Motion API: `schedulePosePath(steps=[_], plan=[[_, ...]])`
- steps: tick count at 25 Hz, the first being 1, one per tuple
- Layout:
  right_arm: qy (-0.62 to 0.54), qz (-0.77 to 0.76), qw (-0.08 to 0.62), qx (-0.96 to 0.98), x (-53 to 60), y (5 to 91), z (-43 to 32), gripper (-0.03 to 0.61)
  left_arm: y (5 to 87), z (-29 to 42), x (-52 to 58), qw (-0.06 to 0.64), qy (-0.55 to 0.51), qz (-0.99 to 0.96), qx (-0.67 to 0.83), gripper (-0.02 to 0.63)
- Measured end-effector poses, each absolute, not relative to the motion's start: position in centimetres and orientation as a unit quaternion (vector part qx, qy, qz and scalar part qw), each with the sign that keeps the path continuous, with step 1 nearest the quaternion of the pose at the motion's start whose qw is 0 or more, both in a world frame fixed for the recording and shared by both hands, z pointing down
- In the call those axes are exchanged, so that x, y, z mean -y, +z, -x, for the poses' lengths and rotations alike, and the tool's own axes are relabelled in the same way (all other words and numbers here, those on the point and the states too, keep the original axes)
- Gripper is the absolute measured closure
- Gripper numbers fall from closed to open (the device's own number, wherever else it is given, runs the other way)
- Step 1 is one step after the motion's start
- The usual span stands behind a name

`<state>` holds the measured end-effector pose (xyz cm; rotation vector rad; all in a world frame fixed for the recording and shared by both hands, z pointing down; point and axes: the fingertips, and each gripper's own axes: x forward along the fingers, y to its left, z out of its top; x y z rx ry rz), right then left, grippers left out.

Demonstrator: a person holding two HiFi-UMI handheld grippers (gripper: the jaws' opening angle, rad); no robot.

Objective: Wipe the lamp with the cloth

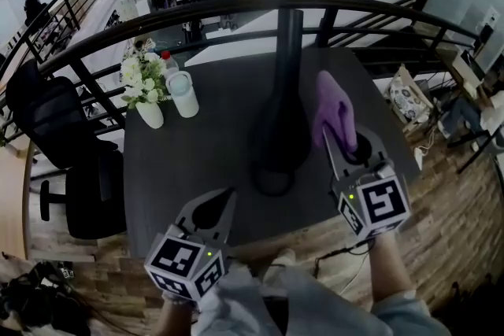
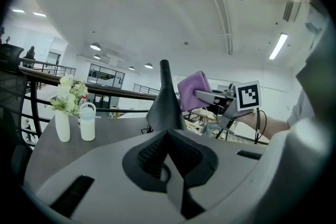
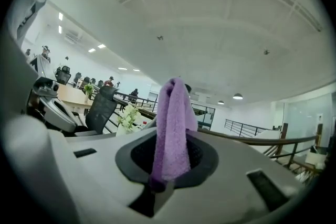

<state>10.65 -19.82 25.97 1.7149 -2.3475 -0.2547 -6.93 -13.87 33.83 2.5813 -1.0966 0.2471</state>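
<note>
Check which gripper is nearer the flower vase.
Left. Left gripper is left of the lamp, like the vase; right gripper, clamping the cloth, is right of it.

The cloth (image 1: 334,110) looked soft and fuzzy — purple terry; the lamp (image 1: 280,130) was matt black, the surface (image 1: 205,161) dull grey, the vase (image 1: 150,115) glossy white.

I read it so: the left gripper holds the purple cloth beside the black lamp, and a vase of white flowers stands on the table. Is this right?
Only the side is wrong: the right gripper holds the purple cloth, as the right gripper view shows. The black lamp beside it and the vase of white flowers on the table are right.
</note>
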Motion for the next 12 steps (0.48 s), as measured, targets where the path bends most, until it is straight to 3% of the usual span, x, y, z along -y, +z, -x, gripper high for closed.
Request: schedulePosePath(steps=[12], plan=[[-0.118, -0.543, 0.165, 0.815, 21.0, 28.0, -2.7, 0.528, 34.5, 10.7, 13.2, 0.169, 0.085, -0.904, 0.383, 0.601]])
